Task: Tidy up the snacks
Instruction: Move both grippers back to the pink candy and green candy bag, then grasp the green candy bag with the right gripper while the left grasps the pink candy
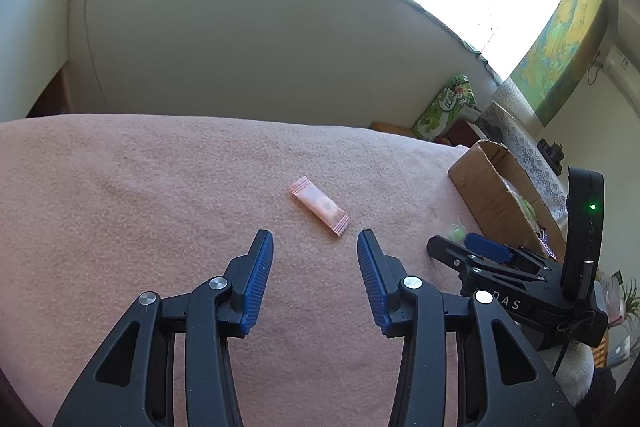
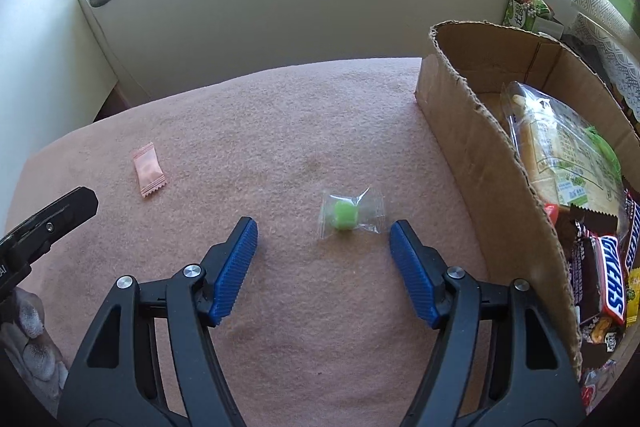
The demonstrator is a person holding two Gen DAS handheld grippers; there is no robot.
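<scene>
The right hand-held gripper (image 2: 323, 247) hangs low over the pink-covered surface (image 2: 280, 131) with its blue pads spread wide and nothing between them, the green candy in its clear wrapper (image 2: 349, 214) lying just ahead at twelve o'clock, slightly toward one. To take it well, I would judge the jaws should drop so the pads straddle the round green core and not the loose crinkled film, then close gently; the wrapper looks slippery and the sweet small, so a pinch on film alone may let it slide out. The cardboard box (image 2: 480, 163), already holding Snickers bars (image 2: 612, 279) and a bagged cake (image 2: 568, 155), stands near at two to three o'clock, so the carry should be short, lifting over its torn near wall. The left hand-held gripper (image 1: 316, 259) is likewise released and empty, tilted down toward the cloth, with the pink sachet (image 1: 319, 205) flat on the surface just beyond its tips at twelve o'clock. In the left view the right tool shows at three o'clock, its fingers pointing toward the green sweet.
</scene>
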